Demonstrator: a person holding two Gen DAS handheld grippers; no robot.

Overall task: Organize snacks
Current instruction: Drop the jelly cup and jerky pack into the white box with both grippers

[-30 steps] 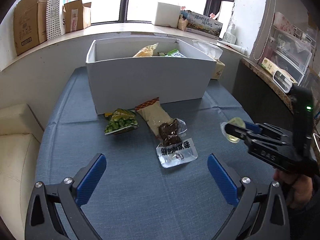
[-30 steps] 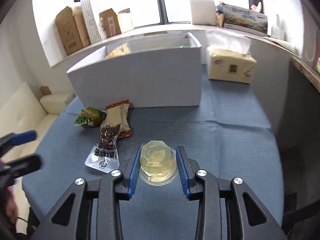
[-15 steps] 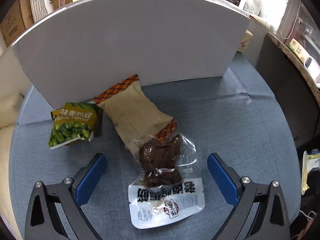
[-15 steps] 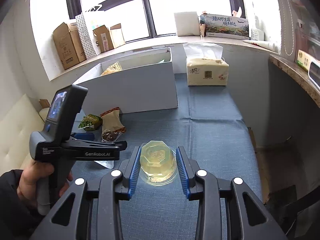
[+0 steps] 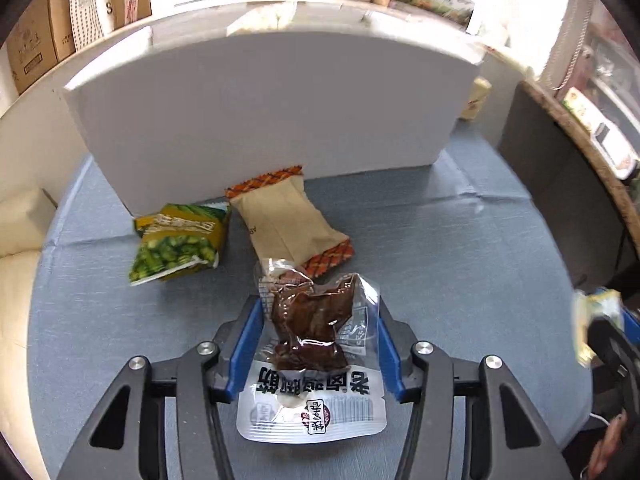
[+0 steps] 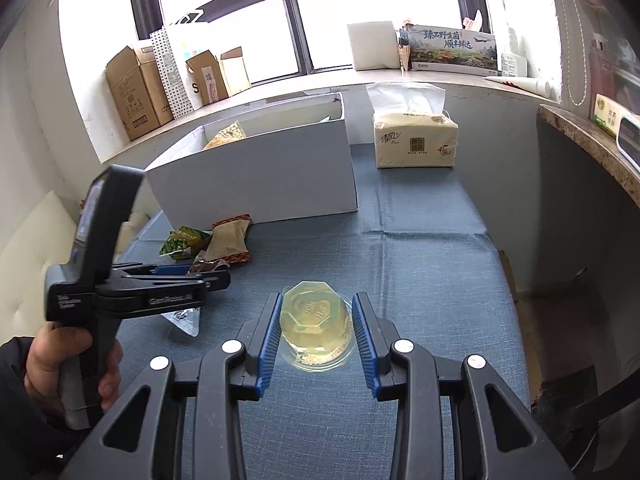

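Observation:
A clear packet of dark brown meat snack (image 5: 312, 320) lies on the blue tablecloth between the blue pads of my left gripper (image 5: 316, 340). Its jaws are closing and the pads press the packet's sides, which buckle upward. Behind it lie a tan packet with orange ends (image 5: 284, 220) and a green pea packet (image 5: 180, 244), both in front of the white box (image 5: 260, 112). My right gripper (image 6: 316, 330) is shut on a round yellow jelly cup (image 6: 314, 316), held above the cloth. In the right wrist view a hand holds the left gripper (image 6: 208, 276) low at the left.
The white box (image 6: 256, 176) holds a few snacks at the table's far side. A tissue pack (image 6: 414, 140) stands to its right. Cardboard boxes (image 6: 136, 88) line the window sill. A stone counter (image 6: 580, 140) borders the right, a cream sofa (image 5: 16, 264) the left.
My left gripper came down and forward over the meat snack packet, and its wide jaws closed in on the packet's sides. The right gripper kept hold of the jelly cup.

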